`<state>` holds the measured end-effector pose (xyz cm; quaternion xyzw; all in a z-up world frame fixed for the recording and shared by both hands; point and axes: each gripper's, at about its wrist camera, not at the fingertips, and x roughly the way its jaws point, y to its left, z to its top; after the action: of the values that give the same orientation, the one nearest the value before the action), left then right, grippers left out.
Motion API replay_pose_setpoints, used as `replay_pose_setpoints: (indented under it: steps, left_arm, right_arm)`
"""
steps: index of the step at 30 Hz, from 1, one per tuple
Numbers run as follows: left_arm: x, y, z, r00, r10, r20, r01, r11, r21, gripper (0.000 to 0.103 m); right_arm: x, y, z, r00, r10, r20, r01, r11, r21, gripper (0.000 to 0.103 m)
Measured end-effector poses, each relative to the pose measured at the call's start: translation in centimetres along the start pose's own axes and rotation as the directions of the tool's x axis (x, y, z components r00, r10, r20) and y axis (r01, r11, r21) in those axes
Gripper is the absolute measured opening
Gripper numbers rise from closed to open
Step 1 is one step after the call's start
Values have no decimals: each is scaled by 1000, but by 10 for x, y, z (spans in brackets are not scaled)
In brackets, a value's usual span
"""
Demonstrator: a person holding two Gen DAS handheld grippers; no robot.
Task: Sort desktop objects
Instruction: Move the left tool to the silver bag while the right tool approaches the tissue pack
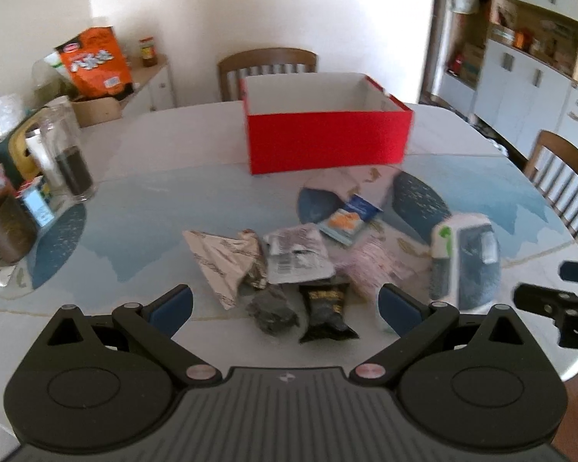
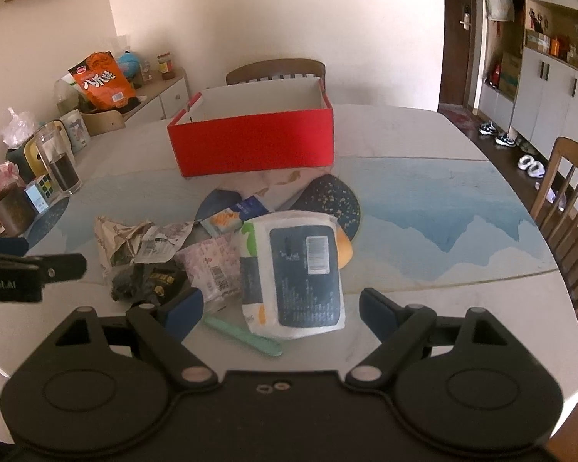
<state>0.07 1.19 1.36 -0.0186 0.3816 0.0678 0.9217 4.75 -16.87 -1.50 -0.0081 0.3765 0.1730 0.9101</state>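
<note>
The right hand-held gripper [image 2: 281, 310] hangs wide open and empty just above the near end of the soft white-and-navy wet-wipes pack [image 2: 294, 273]; it should drop squarely over the pack's narrow sides before closing. The left hand-held gripper [image 1: 285, 306], equally wide and empty, hovers over crumpled black snack wrappers [image 1: 321, 310]. Beyond both, the open red cardboard box [image 2: 254, 146] on the tabletop [image 2: 424, 211] shows only bare white inner walls; its floor is hidden.

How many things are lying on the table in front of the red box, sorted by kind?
Small packets and wrappers: 6
Wipes pack: 1
Green stick: 1
Orange thing, half hidden behind the wipes pack: 1
Total: 9
</note>
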Motion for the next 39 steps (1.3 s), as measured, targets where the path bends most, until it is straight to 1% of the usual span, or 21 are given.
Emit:
replay_pose_setpoints:
  steps: [4, 10, 13, 18, 25, 28, 32, 36, 39]
  left_arm:
    - [2, 10, 2, 999, 39, 21, -39, 999, -30, 103]
    - [15, 21, 7, 997, 71, 34, -70, 997, -35, 103]
    - [26, 27, 8, 998, 61, 29, -60, 997, -40, 103]
    - [45, 35, 12, 999, 42, 16, -41, 998, -43, 103]
    - [69, 48, 14, 999, 37, -13, -37, 999, -34, 103]
    - [82, 54, 15, 999, 45, -27, -45, 999, -29, 103]
    - [94, 65, 18, 998, 41, -42, -43, 998, -39, 103]
    - [105, 70, 20, 998, 12, -54, -14, 999, -39, 103]
    - [115, 71, 21, 998, 10, -67, -12, 1000, -28, 103]
  right_arm:
    - [3, -5, -1, 1000, 1, 7, -1, 1000, -10, 89]
    - [10, -7, 1, 1000, 9, 17, -8, 1000, -18, 88]
    - [15, -6, 1, 1000, 15, 24, -14, 999, -38, 89]
    - [27, -7, 3, 999, 30, 14, -30, 999, -37, 90]
    - [49, -12, 7, 1000, -21, -16, 20, 1000, -22, 90]
    - [57, -12, 7, 999, -12, -33, 12, 1000, -12, 90]
    - [67, -12, 5, 998, -21, -55, 21, 1000, -9, 90]
    - [74, -17, 5, 997, -23, -71, 24, 1000, 12, 90]
    - [80, -16, 6, 996, -19, -83, 19, 1000, 6, 90]
